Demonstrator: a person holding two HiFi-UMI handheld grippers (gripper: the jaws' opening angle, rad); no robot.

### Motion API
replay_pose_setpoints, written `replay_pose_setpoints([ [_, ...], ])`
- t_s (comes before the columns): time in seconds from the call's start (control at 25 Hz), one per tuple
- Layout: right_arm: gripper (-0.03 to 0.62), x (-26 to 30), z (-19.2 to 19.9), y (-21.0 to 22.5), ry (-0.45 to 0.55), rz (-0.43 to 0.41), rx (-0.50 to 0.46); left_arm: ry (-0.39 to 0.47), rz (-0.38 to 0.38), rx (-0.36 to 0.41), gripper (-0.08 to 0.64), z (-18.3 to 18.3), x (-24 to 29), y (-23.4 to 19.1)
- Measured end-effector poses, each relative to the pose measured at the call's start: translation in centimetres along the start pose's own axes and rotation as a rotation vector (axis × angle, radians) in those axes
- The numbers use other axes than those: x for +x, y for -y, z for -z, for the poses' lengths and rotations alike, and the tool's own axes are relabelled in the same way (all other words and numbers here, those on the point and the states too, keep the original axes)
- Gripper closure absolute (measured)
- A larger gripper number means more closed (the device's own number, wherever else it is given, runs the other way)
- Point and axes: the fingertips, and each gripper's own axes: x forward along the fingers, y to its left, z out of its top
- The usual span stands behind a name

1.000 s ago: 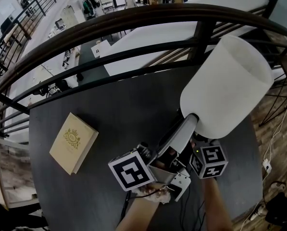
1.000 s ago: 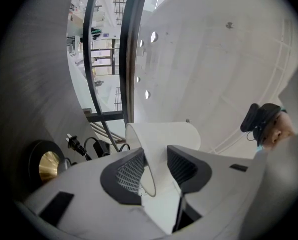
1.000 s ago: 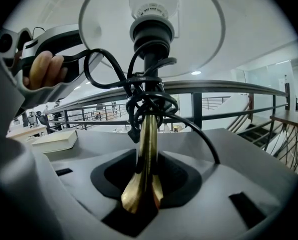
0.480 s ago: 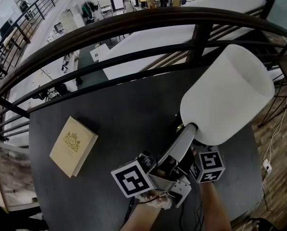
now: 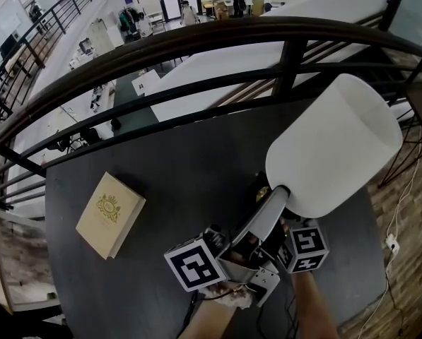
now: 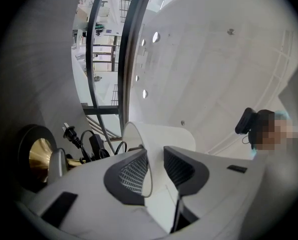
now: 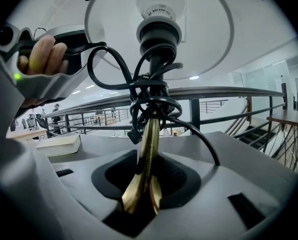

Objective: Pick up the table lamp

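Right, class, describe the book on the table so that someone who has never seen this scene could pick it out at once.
Find the curved dark railing and the dark table just inside it. On the table's left part, apart from the white-shaded table lamp, the book lies flat and closed. It alone is a tan rectangle with a gold emblem on its cover.

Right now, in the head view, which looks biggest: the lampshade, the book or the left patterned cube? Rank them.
1. lampshade: clearly largest, though nearer the camera.
2. book.
3. left patterned cube: only slightly smaller than the book and nearer the camera, so that order is unsure.
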Motion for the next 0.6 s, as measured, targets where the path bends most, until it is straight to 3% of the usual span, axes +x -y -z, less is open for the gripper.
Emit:
replay_pose_setpoints([
  [0.6, 0.448, -3.1, -4.6, -1.3, 0.039, 0.010, -0.036, 0.009, 0.064, 0.026, 0.443, 0.1, -0.1, 5.6],
])
